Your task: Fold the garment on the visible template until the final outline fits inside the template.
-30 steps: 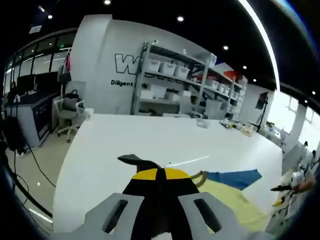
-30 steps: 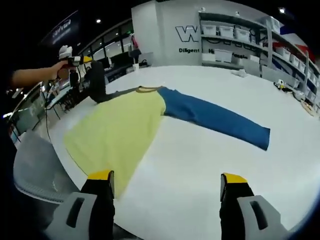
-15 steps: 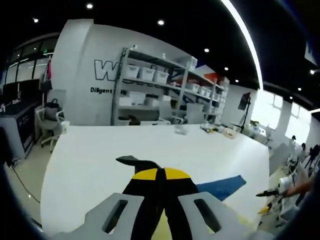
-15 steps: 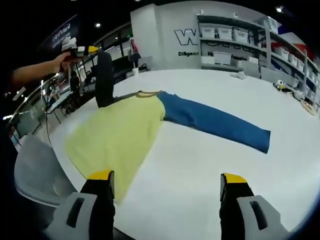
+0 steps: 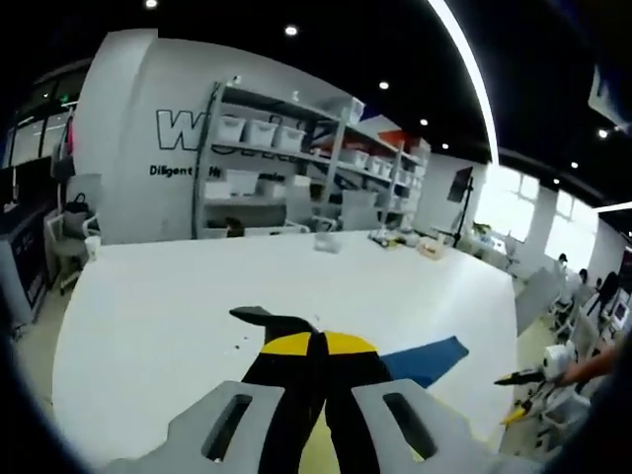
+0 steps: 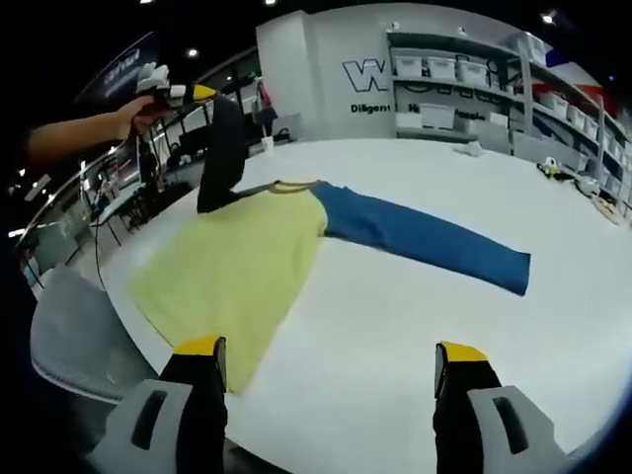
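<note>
Your shirt (image 6: 247, 262) lies mostly flat near the table's (image 6: 415, 326) left edge, yellow body spread, blue sleeve (image 6: 425, 242) stretched toward the middle. Your left gripper (image 6: 183, 94) is clamped on the dark sleeve (image 6: 219, 148), lifted above that edge, so the first fold looks barely begun. Your right gripper (image 6: 331, 360) hovers wide open, empty. I see no template outline. The wall reads "W…" and "Diligent".
</note>
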